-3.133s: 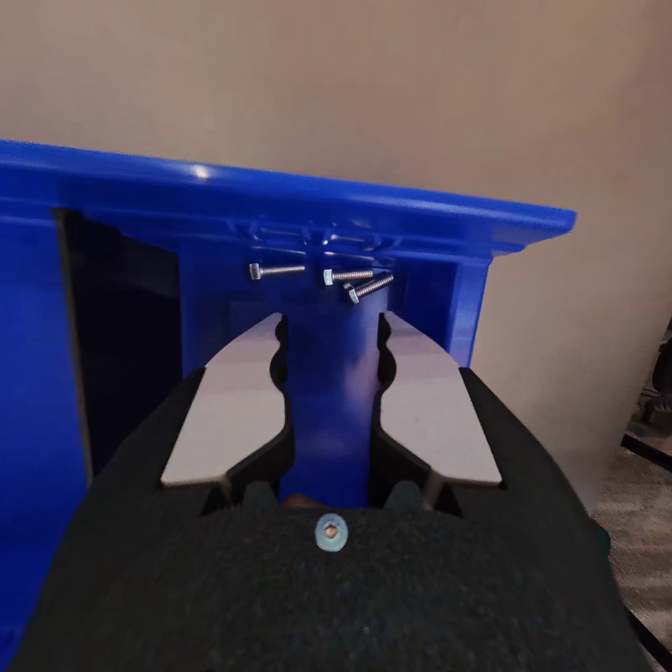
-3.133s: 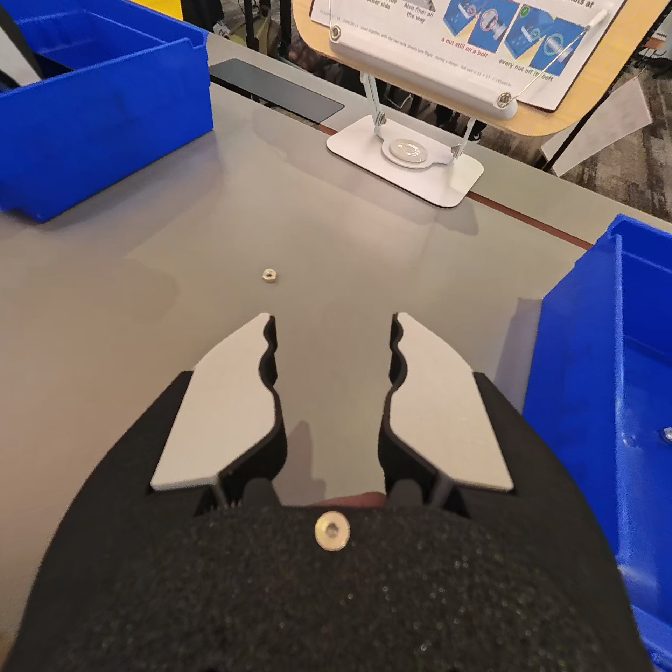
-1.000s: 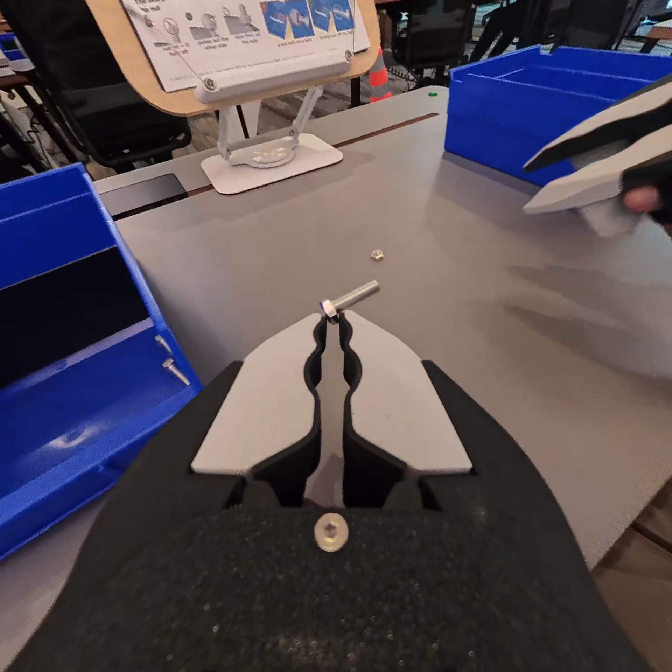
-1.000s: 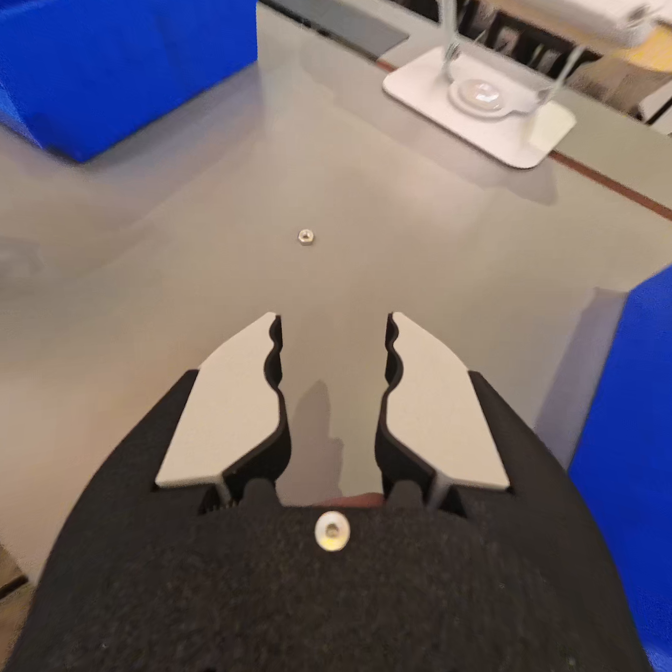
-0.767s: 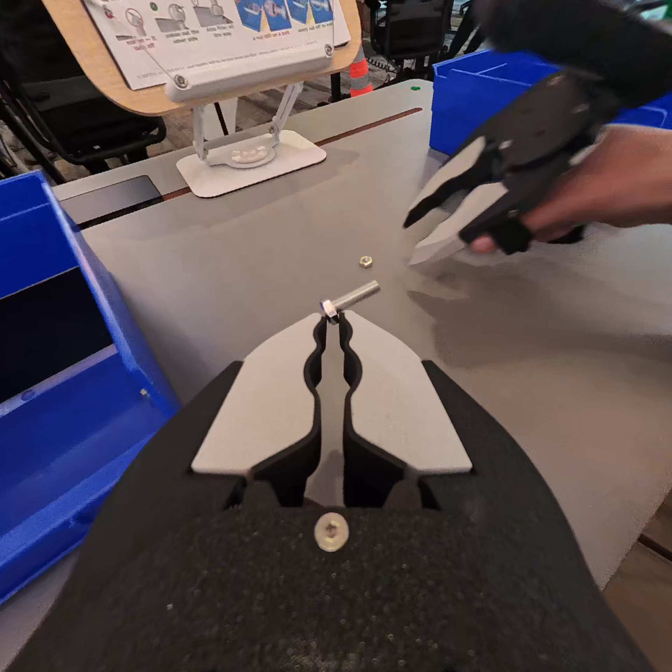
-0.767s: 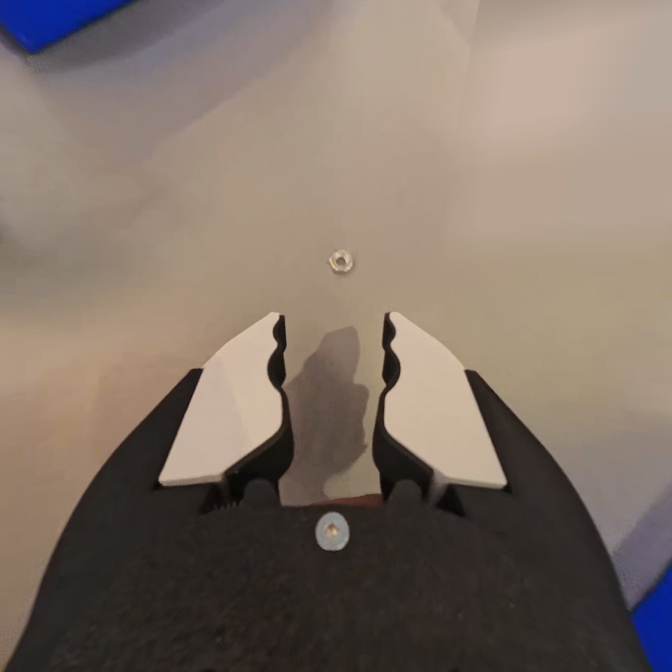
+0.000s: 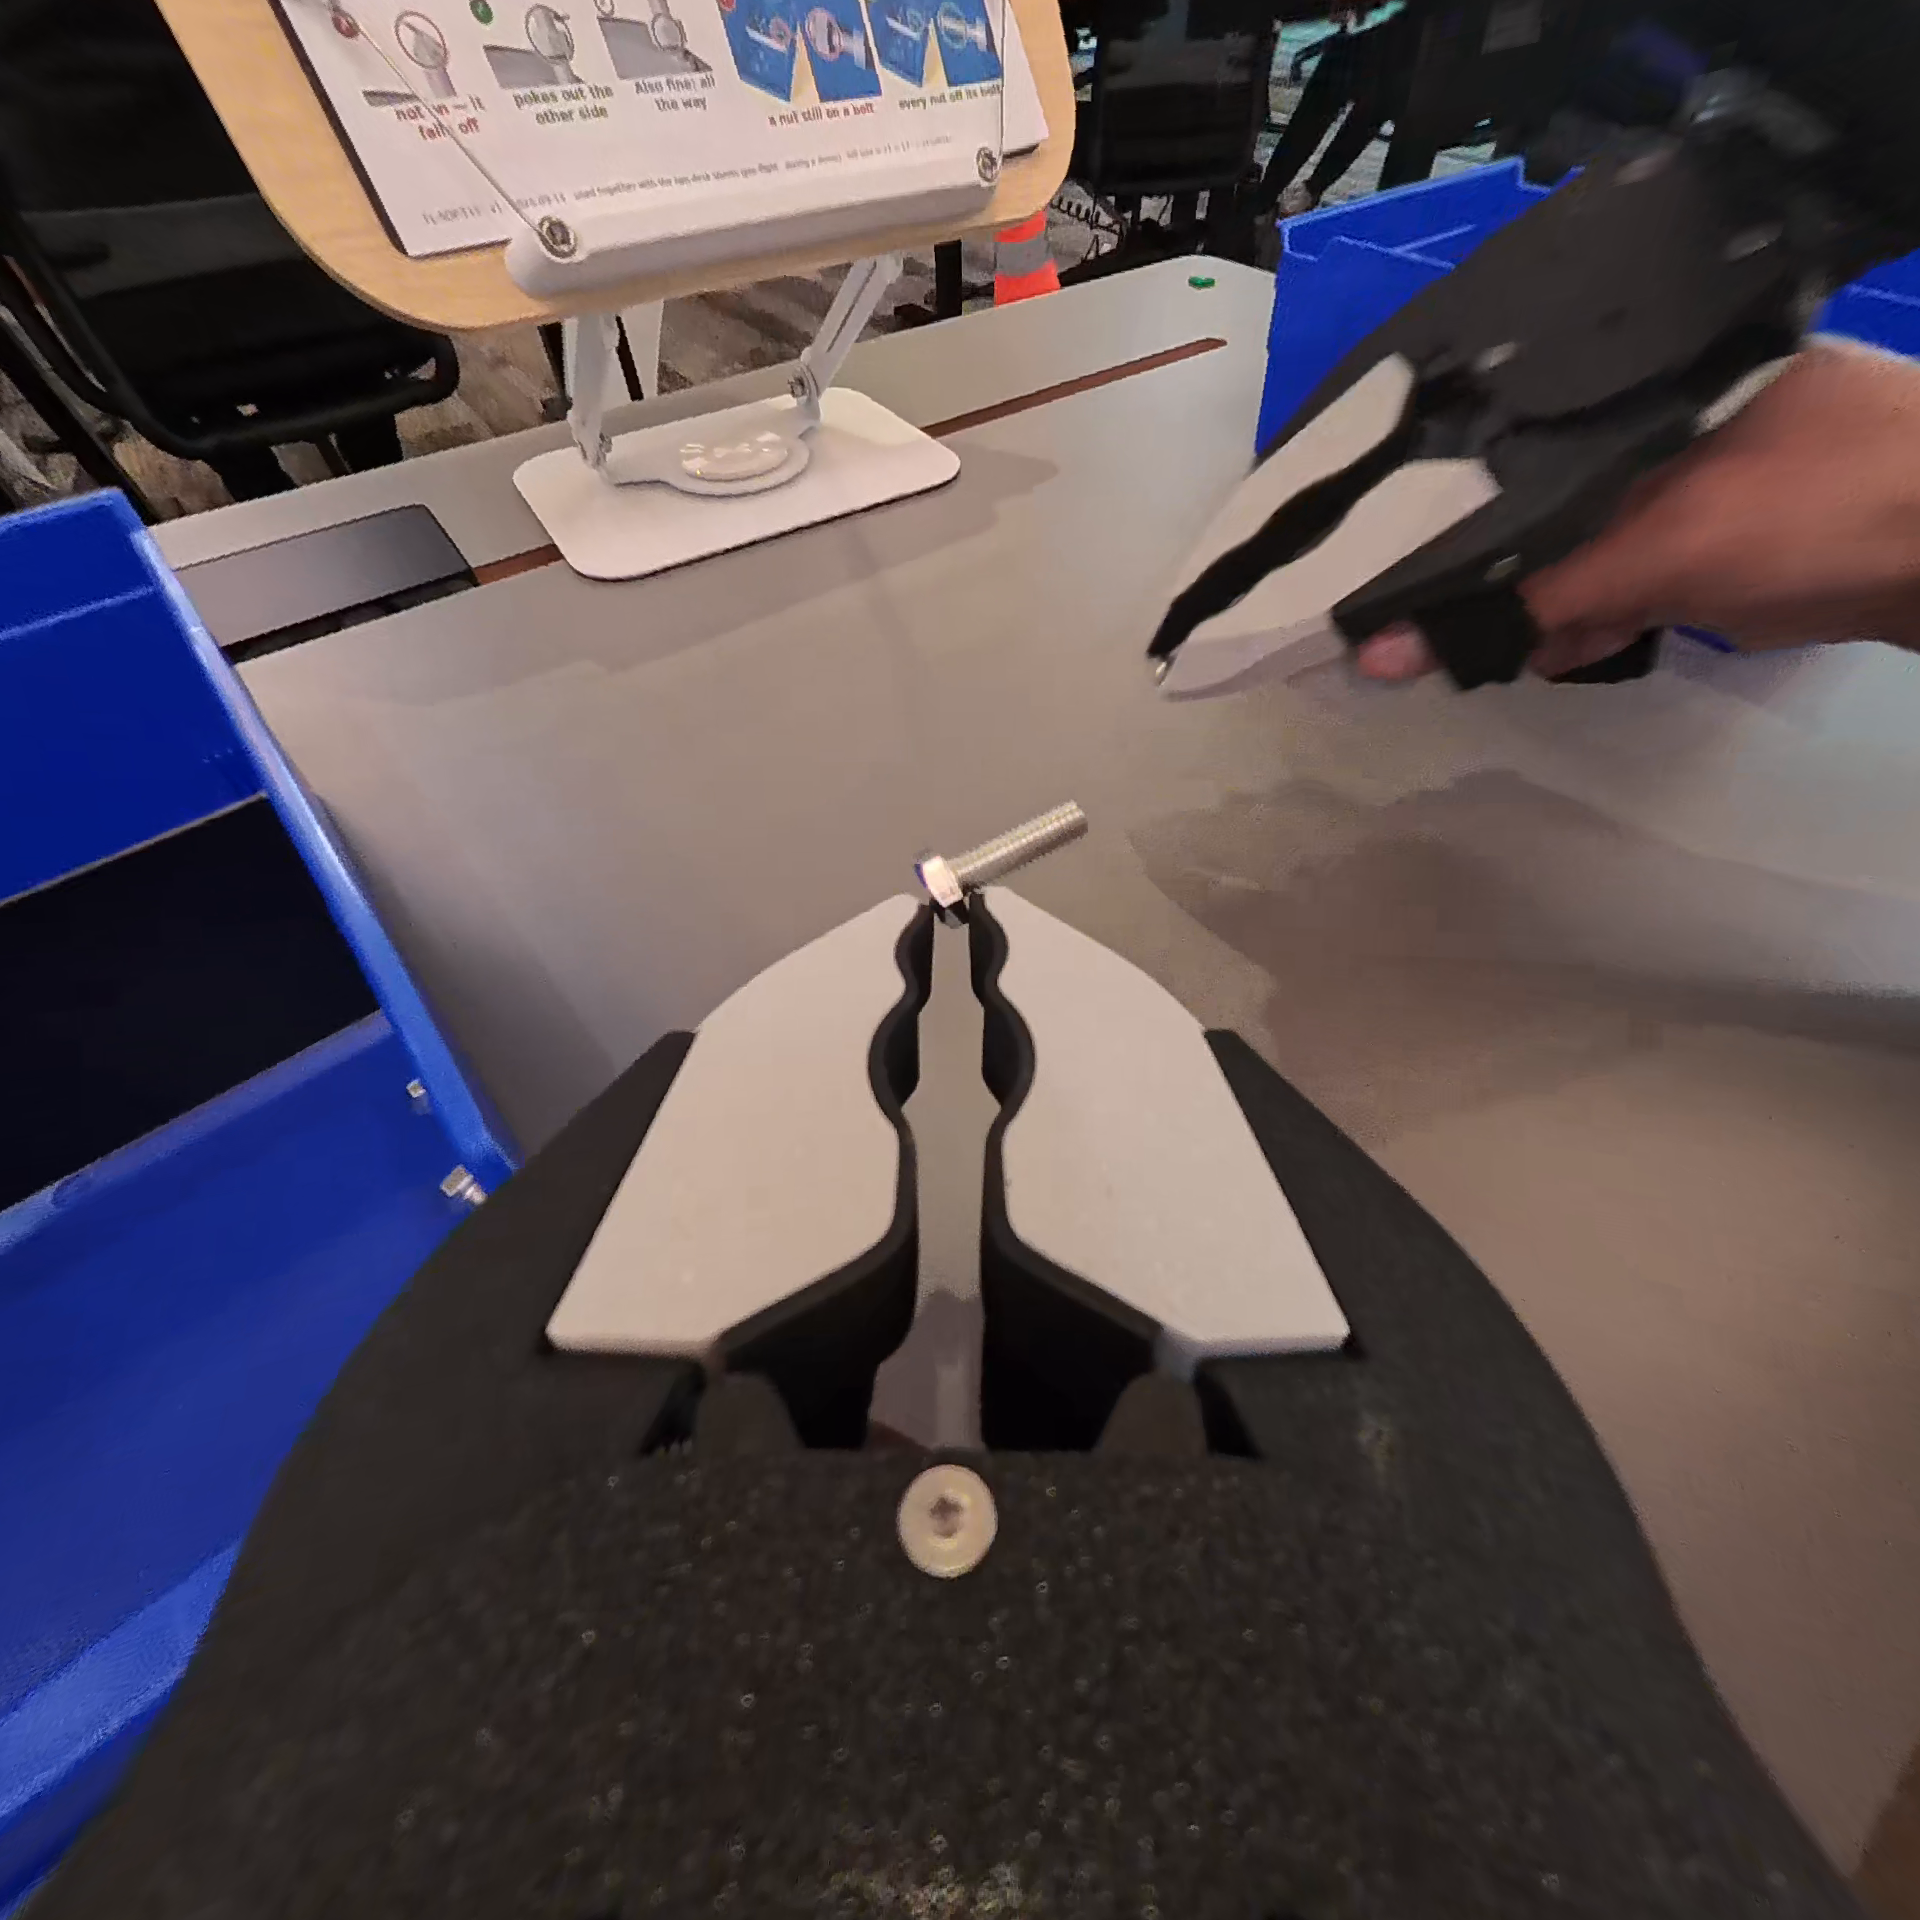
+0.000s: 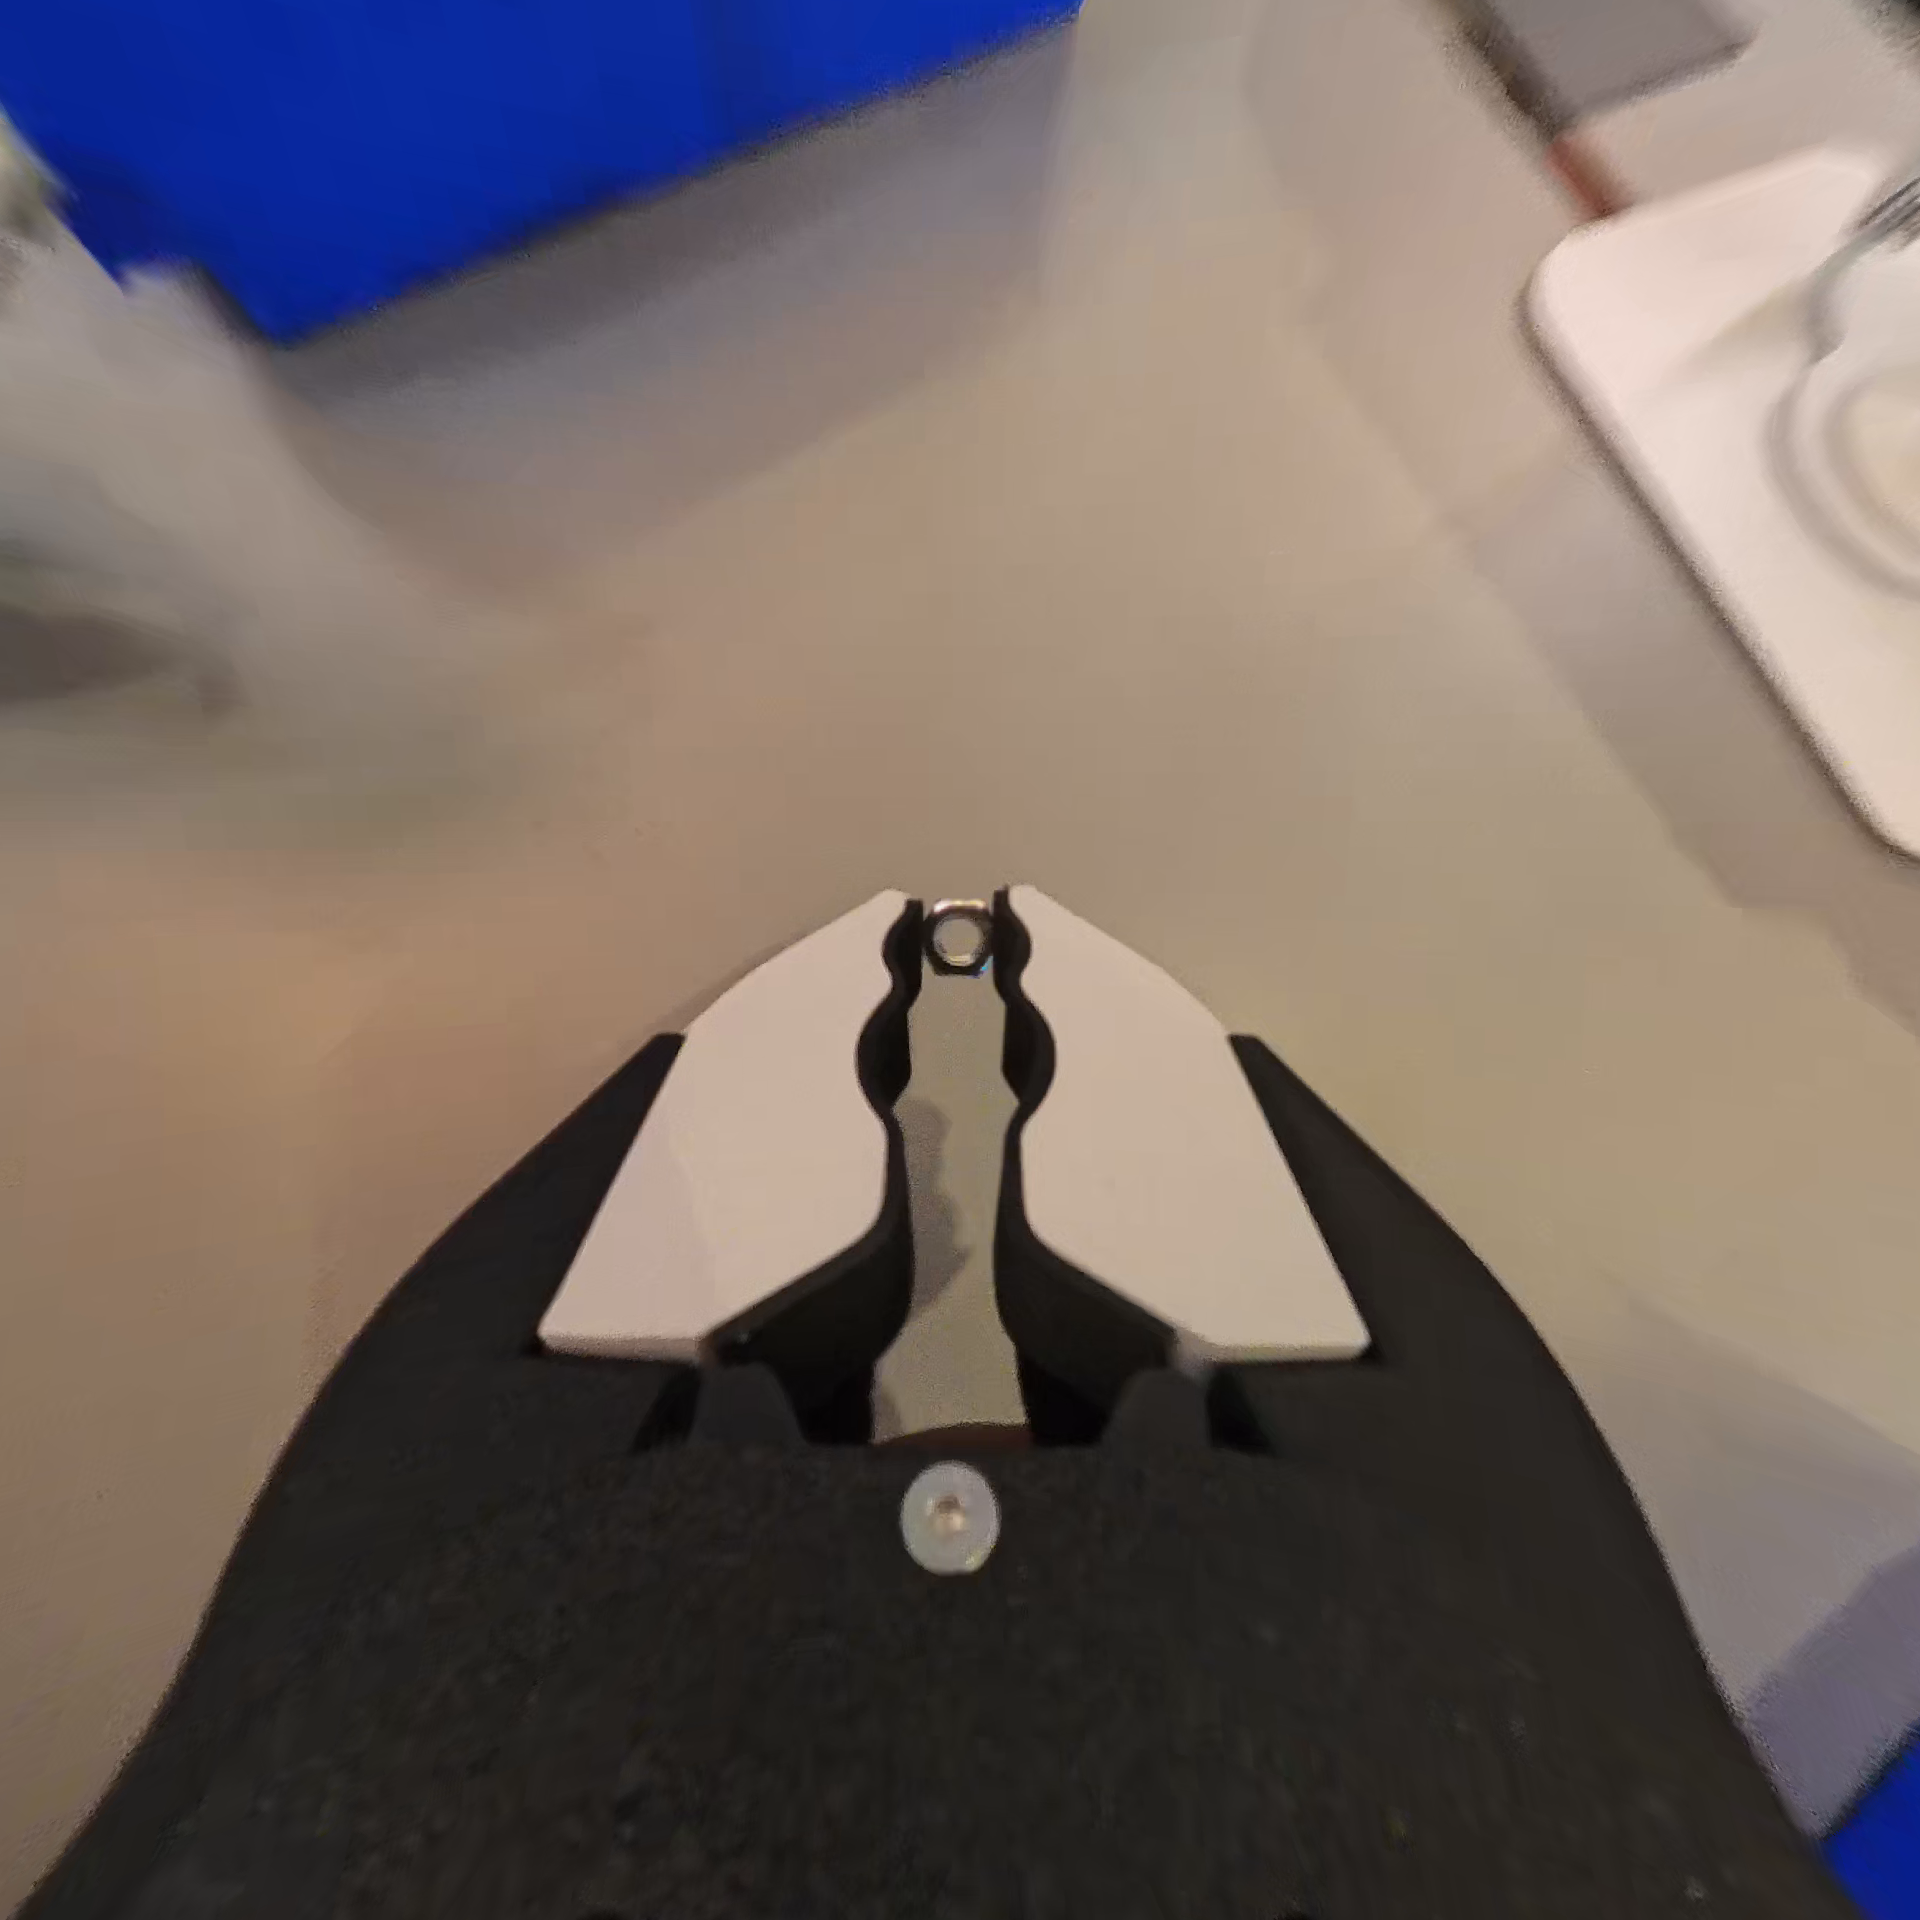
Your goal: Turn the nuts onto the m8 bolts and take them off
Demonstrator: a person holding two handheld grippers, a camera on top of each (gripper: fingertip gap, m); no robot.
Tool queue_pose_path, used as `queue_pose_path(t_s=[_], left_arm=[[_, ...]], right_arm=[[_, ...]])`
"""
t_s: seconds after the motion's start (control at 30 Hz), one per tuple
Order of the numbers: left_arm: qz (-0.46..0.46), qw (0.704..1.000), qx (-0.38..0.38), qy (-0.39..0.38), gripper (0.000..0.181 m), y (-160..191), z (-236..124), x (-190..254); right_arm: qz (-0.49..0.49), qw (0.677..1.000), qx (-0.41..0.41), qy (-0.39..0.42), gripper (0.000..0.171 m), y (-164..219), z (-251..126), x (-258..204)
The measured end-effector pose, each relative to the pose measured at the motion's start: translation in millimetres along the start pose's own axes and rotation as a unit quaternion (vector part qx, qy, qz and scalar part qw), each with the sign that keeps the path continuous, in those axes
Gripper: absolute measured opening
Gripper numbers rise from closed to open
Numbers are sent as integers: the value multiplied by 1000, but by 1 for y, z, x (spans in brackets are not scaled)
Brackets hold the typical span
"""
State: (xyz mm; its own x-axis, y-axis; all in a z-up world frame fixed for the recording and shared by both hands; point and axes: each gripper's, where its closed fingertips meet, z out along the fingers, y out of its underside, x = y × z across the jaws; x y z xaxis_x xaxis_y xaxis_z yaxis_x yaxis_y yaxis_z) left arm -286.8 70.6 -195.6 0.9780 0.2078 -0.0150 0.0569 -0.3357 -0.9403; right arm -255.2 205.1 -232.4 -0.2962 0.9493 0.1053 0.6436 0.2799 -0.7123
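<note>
With the left gripper [image 7: 951, 902] pinching the silver threaded bolt [image 7: 1003, 852] by its head, the right gripper [image 8: 958, 906], closed on the small hex nut [image 8: 958, 938], should square the bore to the thread tip.

Each gripper had a black, grainy-textured body that flared wide toward the camera, with one silver round-headed screw [image 7: 947, 1520] set at its centre. The fingers [image 7: 769, 1122] were pale grey, flat-faced plates, tapering forward, lined along their inner edges with wavy black pads.
</note>
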Motion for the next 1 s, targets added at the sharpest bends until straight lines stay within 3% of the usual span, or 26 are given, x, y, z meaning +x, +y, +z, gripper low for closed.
queue_pose_path(t_s=[0.23,0.37,0.6,1.0], left_arm=[[14,1000,9,-5,6,-8,0,9],[24,999,-26,-2,6,5,5,19],[74,979,-188,38,6,57,31,41],[88,959,-268,27,6,72,45,51]], right_arm=[[52,987,135,68,12,-7,-74,-24],[78,985,126,84,12,17,-80,-36],[114,980,133,96,12,47,-94,-39],[117,978,138,101,11,58,-109,-32]])
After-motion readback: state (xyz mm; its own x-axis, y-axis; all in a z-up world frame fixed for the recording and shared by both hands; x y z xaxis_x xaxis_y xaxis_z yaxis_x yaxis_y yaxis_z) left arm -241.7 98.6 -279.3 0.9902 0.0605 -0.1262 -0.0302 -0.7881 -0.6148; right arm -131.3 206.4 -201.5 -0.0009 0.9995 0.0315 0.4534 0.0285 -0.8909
